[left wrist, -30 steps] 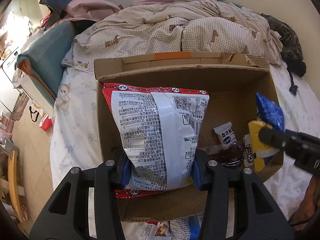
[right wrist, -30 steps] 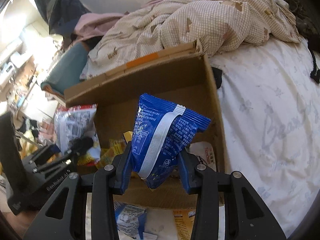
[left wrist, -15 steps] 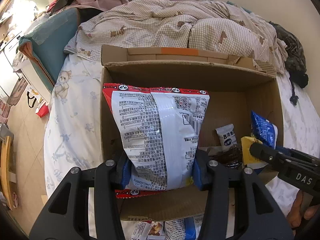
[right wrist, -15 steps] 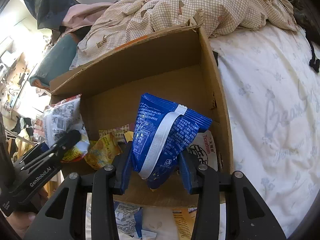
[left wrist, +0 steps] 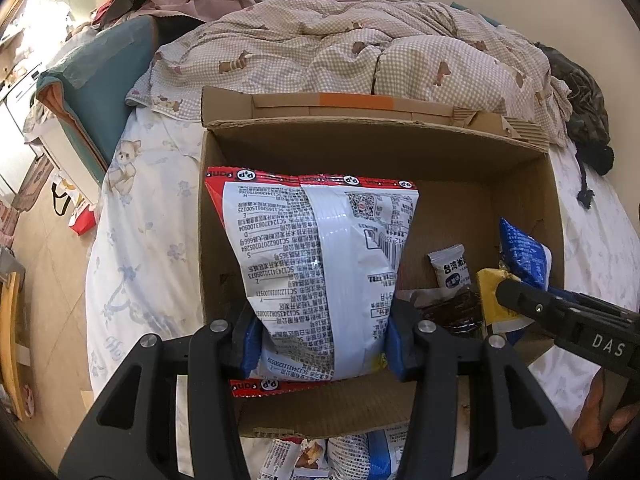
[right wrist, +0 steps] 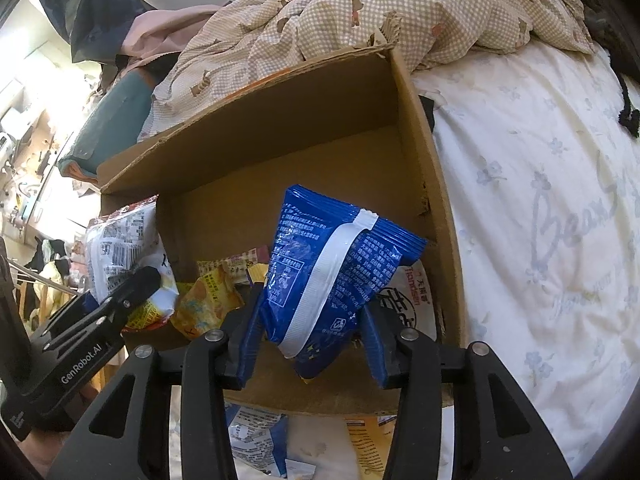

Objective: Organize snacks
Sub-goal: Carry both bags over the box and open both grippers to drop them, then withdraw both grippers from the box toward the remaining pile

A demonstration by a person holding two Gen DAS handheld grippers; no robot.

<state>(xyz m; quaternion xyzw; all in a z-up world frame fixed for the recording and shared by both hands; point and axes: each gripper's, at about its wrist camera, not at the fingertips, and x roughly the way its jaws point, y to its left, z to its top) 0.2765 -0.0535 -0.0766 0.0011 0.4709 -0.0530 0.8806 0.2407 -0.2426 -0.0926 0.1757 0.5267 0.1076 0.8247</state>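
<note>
My left gripper [left wrist: 320,344] is shut on a large white snack bag with red edges [left wrist: 320,264] and holds it over the left half of an open cardboard box [left wrist: 360,140] on the bed. My right gripper [right wrist: 310,344] is shut on a blue snack bag with a white seam [right wrist: 328,276], held over the box's right front corner. The blue bag also shows in the left wrist view [left wrist: 524,252]. Small snack packets [left wrist: 452,268] and yellow packets [right wrist: 212,300] lie on the box floor.
The box stands on a white flowered sheet [right wrist: 540,200]. A checked duvet [left wrist: 360,52] is bunched behind it. More snack packets [right wrist: 256,436] lie on the bed in front of the box. The bed's left edge drops to the floor [left wrist: 48,240].
Both grippers have moved forward and lower over the box with their bags still held. The box interior now fills more of both views.
</note>
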